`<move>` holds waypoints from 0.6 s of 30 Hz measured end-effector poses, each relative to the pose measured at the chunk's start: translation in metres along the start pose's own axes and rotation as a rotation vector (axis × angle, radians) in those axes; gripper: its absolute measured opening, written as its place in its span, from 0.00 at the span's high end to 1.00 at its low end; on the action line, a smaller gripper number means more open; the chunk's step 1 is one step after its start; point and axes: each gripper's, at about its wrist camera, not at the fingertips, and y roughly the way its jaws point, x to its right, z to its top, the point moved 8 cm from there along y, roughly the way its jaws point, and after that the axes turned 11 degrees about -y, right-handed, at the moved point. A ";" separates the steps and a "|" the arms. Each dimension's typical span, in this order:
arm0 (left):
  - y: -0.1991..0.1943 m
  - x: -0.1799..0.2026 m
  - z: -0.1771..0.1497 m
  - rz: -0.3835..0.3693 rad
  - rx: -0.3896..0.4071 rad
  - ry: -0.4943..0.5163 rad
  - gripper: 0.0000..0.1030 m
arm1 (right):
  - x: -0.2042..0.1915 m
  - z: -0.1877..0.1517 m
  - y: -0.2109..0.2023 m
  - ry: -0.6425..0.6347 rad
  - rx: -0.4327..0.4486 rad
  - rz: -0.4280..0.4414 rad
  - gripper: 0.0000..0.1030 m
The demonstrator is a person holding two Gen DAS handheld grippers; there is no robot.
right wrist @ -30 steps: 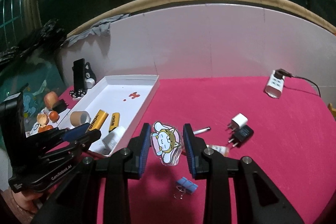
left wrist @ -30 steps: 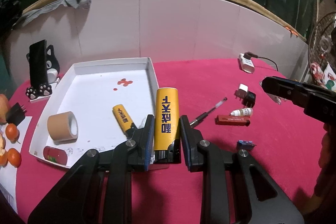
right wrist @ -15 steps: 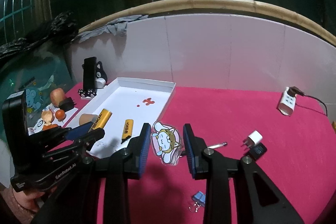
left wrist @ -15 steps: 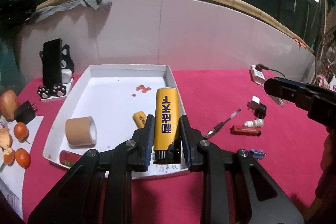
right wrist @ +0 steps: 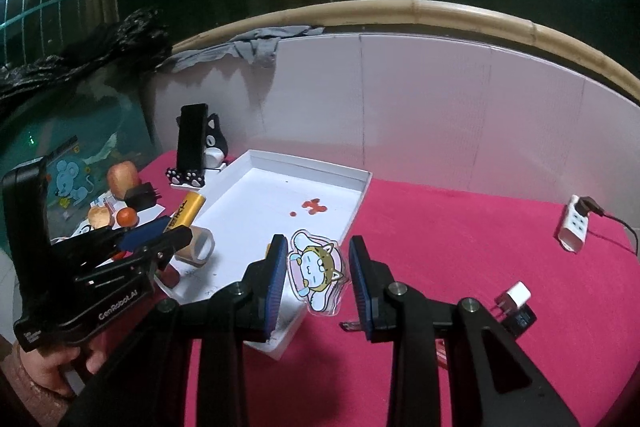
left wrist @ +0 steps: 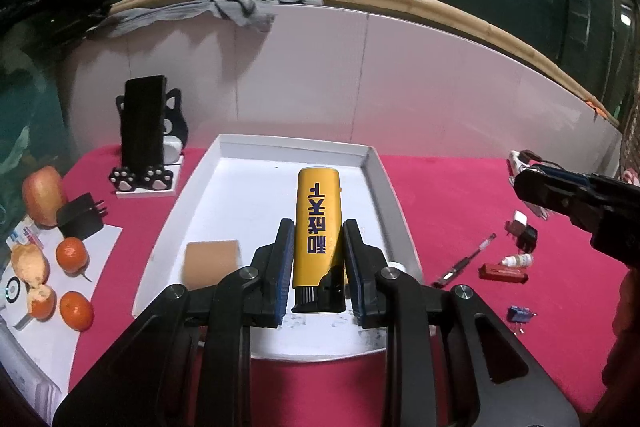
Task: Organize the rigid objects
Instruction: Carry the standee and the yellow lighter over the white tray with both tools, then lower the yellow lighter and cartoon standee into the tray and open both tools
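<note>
Over the white tray (left wrist: 384, 183), my left gripper (left wrist: 318, 259) pinches the yellow lighter (left wrist: 316, 223), right gripper (right wrist: 318, 273) clamps the cat charm (right wrist: 318, 273); that thin charm could twist loose.

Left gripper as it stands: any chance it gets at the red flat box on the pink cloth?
Probably not now. The left gripper is shut on the yellow lighter over the white tray, so it is occupied. The red flat box lies uncovered on the cloth, off toward the right gripper's side.
</note>
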 end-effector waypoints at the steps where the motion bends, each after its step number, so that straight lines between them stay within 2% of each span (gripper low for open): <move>1: 0.000 -0.003 0.001 0.003 0.001 -0.003 0.77 | -0.001 0.001 0.002 -0.003 -0.001 0.003 0.70; 10: 0.012 -0.027 0.009 0.036 -0.007 -0.030 0.77 | -0.020 0.011 0.025 -0.026 -0.030 0.035 0.70; 18: 0.031 -0.057 0.021 0.056 -0.044 -0.089 0.77 | -0.033 0.024 0.040 -0.035 -0.036 0.060 0.70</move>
